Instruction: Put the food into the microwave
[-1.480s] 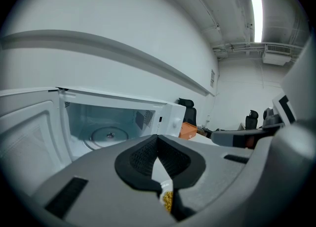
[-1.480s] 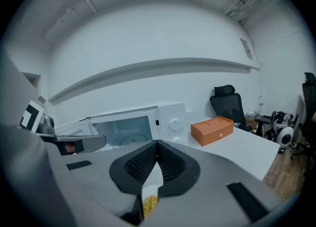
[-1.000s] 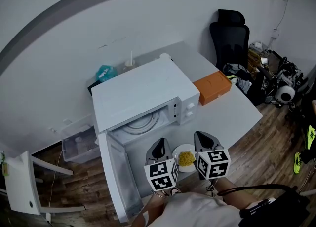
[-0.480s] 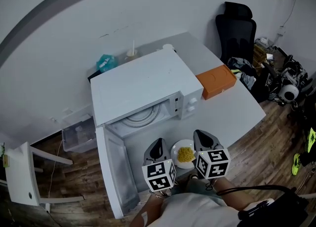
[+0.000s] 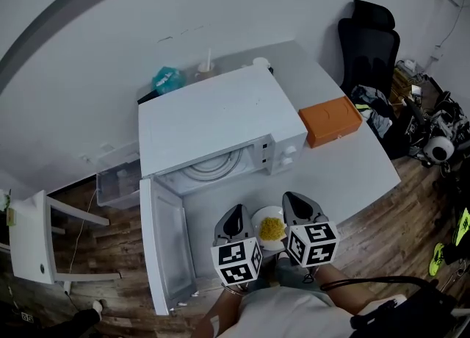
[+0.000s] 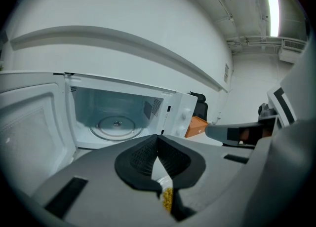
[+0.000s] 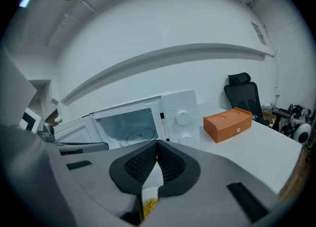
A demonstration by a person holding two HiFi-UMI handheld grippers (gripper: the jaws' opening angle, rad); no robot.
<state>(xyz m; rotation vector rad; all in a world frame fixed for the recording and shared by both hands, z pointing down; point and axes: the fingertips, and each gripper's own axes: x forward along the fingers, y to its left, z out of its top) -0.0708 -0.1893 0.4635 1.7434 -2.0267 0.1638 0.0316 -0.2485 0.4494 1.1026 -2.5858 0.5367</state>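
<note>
Left tongs (image 5: 236, 216) pinch one edge of the plate (image 5: 258, 220) and right tongs (image 5: 295, 203) pinch the other. Yellow food (image 5: 272, 227) sits heaped between them, just before the microwave (image 5: 220, 120), its door (image 5: 167, 245) wide open. The plate may be off the desk (image 5: 352, 160), hard to tell.

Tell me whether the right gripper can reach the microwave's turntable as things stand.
Probably yes. The door hangs wide open, the turntable is bare, and nothing stands between it and the right gripper, which is clamped on the plate.

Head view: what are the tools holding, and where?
A round white plate of yellow food, left tool on its left rim, right tool on its right rim.
</note>
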